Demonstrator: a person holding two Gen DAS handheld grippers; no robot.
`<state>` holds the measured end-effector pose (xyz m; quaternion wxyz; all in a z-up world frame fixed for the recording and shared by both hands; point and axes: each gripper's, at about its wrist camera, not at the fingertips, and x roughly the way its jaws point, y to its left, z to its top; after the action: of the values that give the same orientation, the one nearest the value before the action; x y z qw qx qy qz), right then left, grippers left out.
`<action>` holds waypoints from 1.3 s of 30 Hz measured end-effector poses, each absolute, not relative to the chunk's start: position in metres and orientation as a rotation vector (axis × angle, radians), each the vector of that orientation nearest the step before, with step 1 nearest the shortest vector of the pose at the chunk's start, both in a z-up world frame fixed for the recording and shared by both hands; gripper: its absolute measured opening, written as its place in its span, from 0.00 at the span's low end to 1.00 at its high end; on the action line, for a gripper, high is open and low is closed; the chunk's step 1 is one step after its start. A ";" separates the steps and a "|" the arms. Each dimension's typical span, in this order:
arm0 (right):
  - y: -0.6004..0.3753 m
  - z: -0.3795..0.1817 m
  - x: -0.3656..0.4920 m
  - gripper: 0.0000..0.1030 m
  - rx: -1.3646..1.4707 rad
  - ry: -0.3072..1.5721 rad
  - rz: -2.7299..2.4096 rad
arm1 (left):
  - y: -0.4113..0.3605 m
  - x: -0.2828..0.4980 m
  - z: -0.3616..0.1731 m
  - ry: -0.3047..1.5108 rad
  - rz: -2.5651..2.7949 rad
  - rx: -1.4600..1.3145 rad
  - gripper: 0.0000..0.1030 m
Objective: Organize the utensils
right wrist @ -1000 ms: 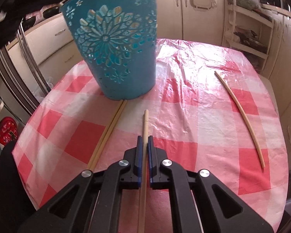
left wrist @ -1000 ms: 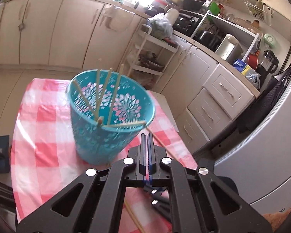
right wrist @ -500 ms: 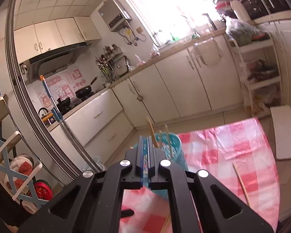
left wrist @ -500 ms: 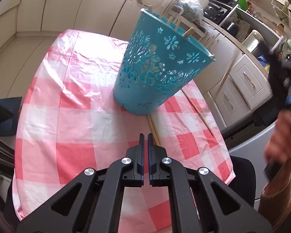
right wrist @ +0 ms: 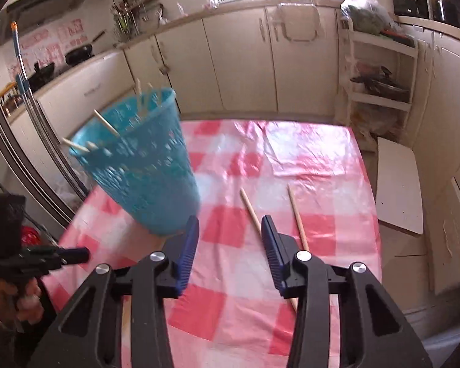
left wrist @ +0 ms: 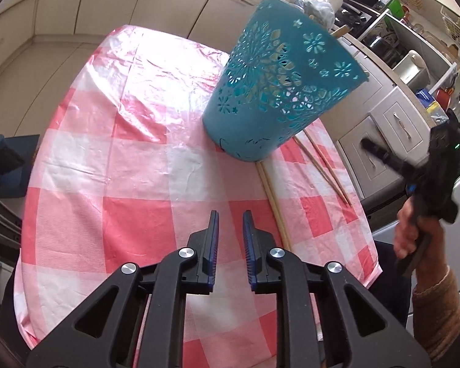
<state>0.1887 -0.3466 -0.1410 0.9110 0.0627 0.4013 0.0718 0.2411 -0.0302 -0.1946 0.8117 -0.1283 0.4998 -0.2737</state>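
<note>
A teal cut-out basket (left wrist: 276, 92) stands on the pink checked tablecloth (left wrist: 107, 184) with several chopsticks poking out of its top (right wrist: 107, 125). A pair of chopsticks (left wrist: 274, 202) lies on the cloth right of my left gripper (left wrist: 230, 217), and two more (left wrist: 325, 168) lie further right. My left gripper's jaws are opening, low over the cloth, with nothing between them. My right gripper (right wrist: 230, 224) hangs above the table near the basket (right wrist: 144, 168). Its jaws are opening too and hold nothing. Below it lie two loose chopsticks (right wrist: 251, 211), (right wrist: 297, 214).
White kitchen cabinets (right wrist: 245, 55) ring the table, with a white shelf rack (right wrist: 380, 70) at the back right. A white board (right wrist: 398, 184) lies beyond the table's right edge. A person's hand (left wrist: 414, 239) holds the right gripper at the table's right side.
The right gripper took a chopstick off the table, rose over the basket, and now stands open and empty. The left gripper dropped from above the basket toward the cloth and parted its jaws.
</note>
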 end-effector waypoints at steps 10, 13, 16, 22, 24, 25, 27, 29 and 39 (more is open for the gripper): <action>-0.335 -0.201 0.255 0.32 -0.118 0.965 0.130 | -0.059 0.235 -0.192 1.080 -0.618 -0.234 0.20; -0.338 -0.210 0.257 0.28 -0.120 0.986 0.151 | -0.063 0.235 -0.196 1.094 -0.624 -0.233 0.21; -0.335 -0.208 0.253 0.06 -0.150 0.991 0.145 | -0.069 0.234 -0.198 1.102 -0.633 -0.228 0.22; -0.344 -0.169 0.220 0.05 0.094 0.888 0.187 | -0.074 0.232 -0.198 1.092 -0.641 -0.214 0.24; -0.352 -0.135 0.209 0.05 0.228 0.792 0.220 | -0.072 0.233 -0.199 1.098 -0.637 -0.215 0.25; -0.353 -0.118 0.207 0.05 0.270 0.744 0.237 | -0.070 0.233 -0.201 1.102 -0.634 -0.218 0.25; -0.349 -0.076 0.205 0.05 0.340 0.621 0.283 | -0.069 0.232 -0.202 1.107 -0.630 -0.225 0.25; -0.338 -0.037 0.210 0.05 0.386 0.489 0.325 | -0.069 0.232 -0.202 1.106 -0.629 -0.231 0.25; -0.257 -0.019 0.277 0.06 0.290 0.263 0.204 | -0.093 0.247 -0.198 1.096 -0.597 -0.204 0.28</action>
<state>0.2770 -0.2566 -0.0192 0.9757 0.1438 0.1303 0.1014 0.2466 -0.0926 -0.1985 0.8066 -0.0954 0.5122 -0.2791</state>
